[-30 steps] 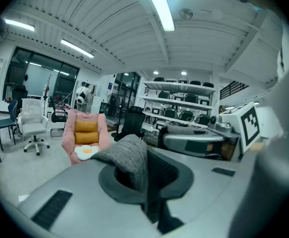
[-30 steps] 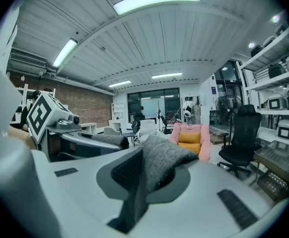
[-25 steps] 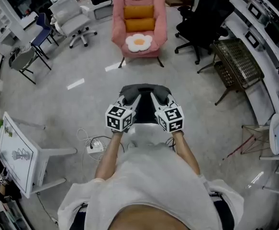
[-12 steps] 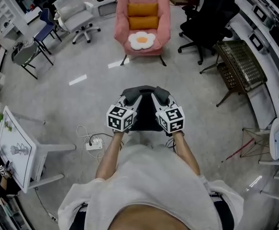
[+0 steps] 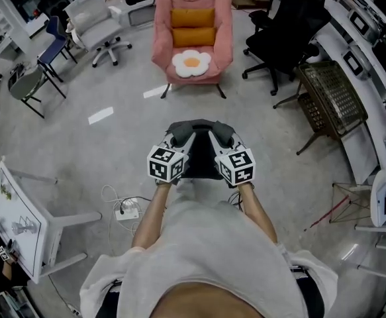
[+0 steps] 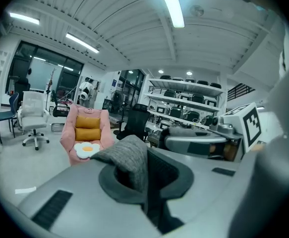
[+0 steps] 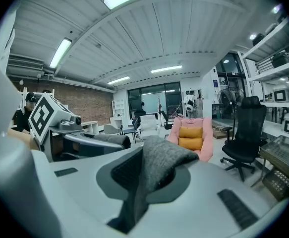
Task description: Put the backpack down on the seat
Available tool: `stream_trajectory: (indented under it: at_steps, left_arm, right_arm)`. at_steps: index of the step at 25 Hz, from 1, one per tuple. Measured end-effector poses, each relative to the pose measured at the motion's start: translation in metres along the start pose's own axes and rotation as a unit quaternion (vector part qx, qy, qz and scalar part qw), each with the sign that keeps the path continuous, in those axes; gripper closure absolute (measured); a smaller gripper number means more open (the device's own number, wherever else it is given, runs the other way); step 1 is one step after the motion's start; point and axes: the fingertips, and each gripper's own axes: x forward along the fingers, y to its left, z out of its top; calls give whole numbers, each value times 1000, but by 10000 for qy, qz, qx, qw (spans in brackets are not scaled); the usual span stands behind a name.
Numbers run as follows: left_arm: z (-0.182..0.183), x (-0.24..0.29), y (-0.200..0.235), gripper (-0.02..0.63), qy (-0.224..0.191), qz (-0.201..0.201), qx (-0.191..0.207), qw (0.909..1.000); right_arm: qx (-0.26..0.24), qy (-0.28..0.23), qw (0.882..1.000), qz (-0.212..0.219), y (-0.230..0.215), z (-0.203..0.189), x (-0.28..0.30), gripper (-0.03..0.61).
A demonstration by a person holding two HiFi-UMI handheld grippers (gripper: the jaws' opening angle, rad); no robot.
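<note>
A dark backpack [image 5: 200, 159] hangs in front of the person, held up by its grey straps. My left gripper [image 5: 181, 136] is shut on the left strap [image 6: 128, 158], which bunches up between its jaws. My right gripper [image 5: 218, 135] is shut on the right strap [image 7: 156, 163] in the same way. The pink armchair [image 5: 161, 40] stands some way ahead across the floor, with two orange cushions and a flower-shaped cushion [image 5: 191, 63] on its seat. It also shows as the pink armchair [image 6: 67, 133] in the left gripper view and the pink armchair [image 7: 206, 142] in the right gripper view.
A black office chair [image 5: 285, 25] and a wire-mesh rack [image 5: 332, 91] stand right of the armchair. A white office chair [image 5: 100, 22] and folding chairs are at the left. A power strip [image 5: 123, 212] with cable lies on the floor near a white table [image 5: 20, 220].
The floor, power strip and white table have slid down the picture, so the person has moved forward a little. Both grippers keep their hold on the straps.
</note>
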Motion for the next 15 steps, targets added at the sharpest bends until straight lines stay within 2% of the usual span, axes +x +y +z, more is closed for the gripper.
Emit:
stream_trajectory:
  at_steps: [15]
  left_arm:
    - [85,103,129,581,13,-349,39,9994]
  right_arm:
    - [38,25,9994,-334,-92,64,145,552]
